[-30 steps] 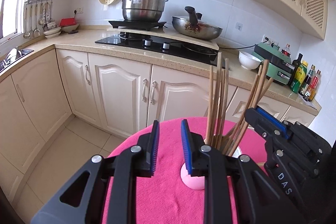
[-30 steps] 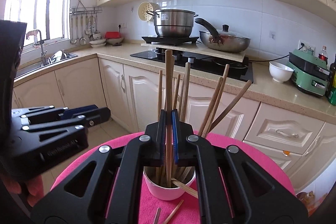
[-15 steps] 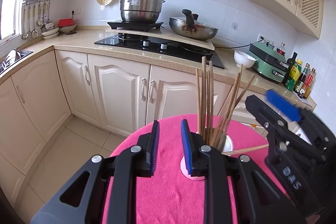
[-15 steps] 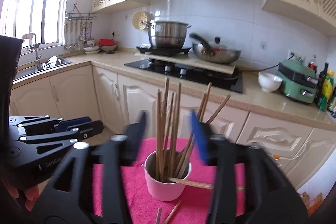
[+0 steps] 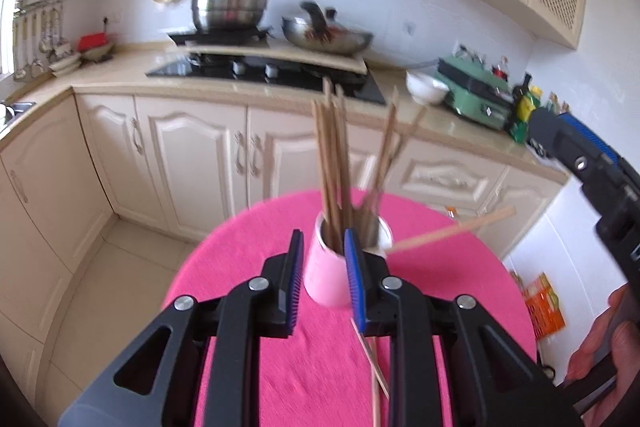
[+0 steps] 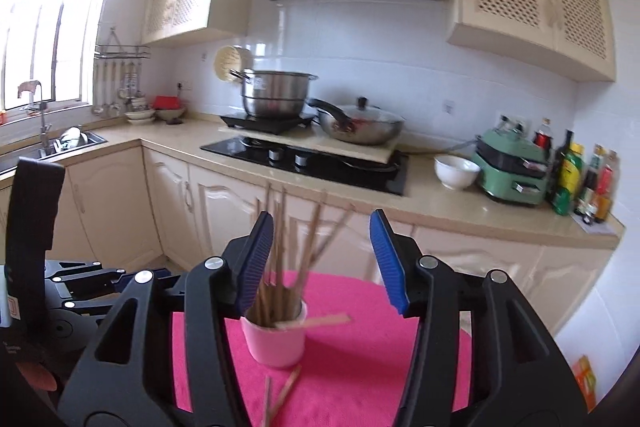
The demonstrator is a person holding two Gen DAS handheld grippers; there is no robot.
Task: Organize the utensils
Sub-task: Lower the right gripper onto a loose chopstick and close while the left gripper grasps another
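Observation:
A pale pink cup (image 5: 328, 277) (image 6: 276, 341) full of wooden chopsticks (image 5: 334, 163) (image 6: 280, 259) stands on a round pink-clothed table (image 5: 248, 307) (image 6: 360, 347). One chopstick (image 5: 452, 229) (image 6: 316, 321) lies slanted across the cup's rim. Loose chopsticks (image 5: 374, 367) (image 6: 280, 393) lie on the cloth in front of the cup. My left gripper (image 5: 322, 283) is open and empty, its jaws either side of the cup. My right gripper (image 6: 322, 263) is wide open and empty, raised above and behind the cup; it also shows in the left wrist view (image 5: 584, 163).
Cream kitchen cabinets (image 6: 224, 211) and a counter run behind the table, with a hob (image 6: 304, 159), a steel pot (image 6: 276, 97), a wok (image 6: 360, 125), a white bowl (image 6: 456, 173), a green appliance (image 6: 512, 173) and bottles (image 6: 572, 179). A sink (image 6: 60, 147) is at the left.
My right gripper opened, let go of the chopstick into the cup, and pulled up and back. My left gripper moved in so its jaws flank the cup.

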